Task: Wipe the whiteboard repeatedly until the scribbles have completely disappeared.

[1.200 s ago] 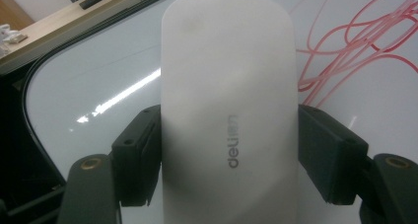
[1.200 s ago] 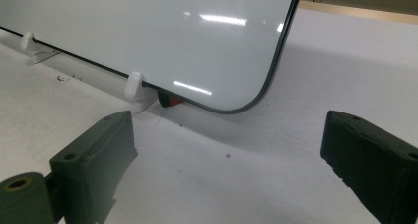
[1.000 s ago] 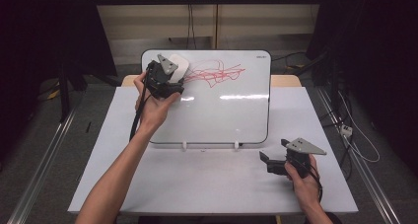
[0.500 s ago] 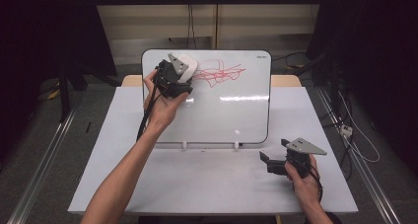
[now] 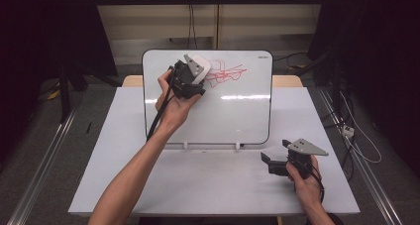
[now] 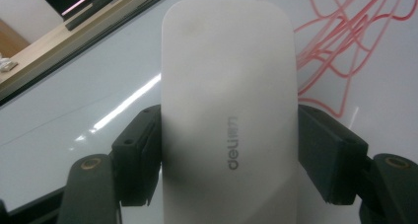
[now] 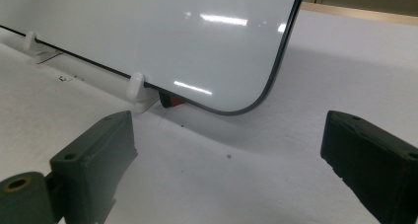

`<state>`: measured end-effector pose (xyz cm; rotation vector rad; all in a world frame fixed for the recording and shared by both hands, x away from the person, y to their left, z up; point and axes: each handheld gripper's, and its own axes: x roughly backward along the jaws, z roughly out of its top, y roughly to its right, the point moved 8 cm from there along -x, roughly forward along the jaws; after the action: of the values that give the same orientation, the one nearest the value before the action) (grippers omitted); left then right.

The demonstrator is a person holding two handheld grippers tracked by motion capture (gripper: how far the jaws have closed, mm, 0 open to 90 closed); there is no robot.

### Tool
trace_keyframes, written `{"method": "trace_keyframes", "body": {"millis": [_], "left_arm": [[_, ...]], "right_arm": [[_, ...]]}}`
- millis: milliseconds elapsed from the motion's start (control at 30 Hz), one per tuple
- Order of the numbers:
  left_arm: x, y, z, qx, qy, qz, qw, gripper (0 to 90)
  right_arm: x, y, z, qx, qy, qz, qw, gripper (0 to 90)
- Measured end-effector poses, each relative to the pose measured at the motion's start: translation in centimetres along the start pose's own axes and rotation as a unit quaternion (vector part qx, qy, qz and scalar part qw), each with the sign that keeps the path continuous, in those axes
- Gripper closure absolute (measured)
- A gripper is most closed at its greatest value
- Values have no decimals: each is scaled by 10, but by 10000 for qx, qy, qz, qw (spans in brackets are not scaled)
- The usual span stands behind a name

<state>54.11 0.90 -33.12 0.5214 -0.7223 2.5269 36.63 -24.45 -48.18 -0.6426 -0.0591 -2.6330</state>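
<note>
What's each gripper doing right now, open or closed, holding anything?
Left gripper: closed on the white eraser.
Right gripper: open, holding nothing.

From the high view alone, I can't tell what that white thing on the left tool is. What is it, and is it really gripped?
Observer: It's a white eraser with grey deli lettering, and the left tool is shut on it, one black pad on each side.
Operator: How close is it to the red scribble?
Observer: In the left gripper view, the red scribble sits just beside the eraser's edge on the whiteboard.
Operator: And the right tool?
Observer: The right tool is open with nothing between its jaws, above the white table, pointing at the whiteboard's lower corner, where something small and orange shows behind a white clip.
</note>
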Motion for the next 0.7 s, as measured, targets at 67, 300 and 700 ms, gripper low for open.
{"method": "trace_keyframes", "body": {"millis": [67,300,700], "left_arm": [[-1,5,2,-68,-4,-20,10000,310],[-1,7,3,-121,20,-100,9999,311],[8,-25,-12,141,-89,-18,9999,312]], "right_arm": [[0,0,0,4,-1,0,10000,60],[2,1,-1,-21,-12,2,10000,60],[4,5,-3,-64,-14,-57,10000,59]]}}
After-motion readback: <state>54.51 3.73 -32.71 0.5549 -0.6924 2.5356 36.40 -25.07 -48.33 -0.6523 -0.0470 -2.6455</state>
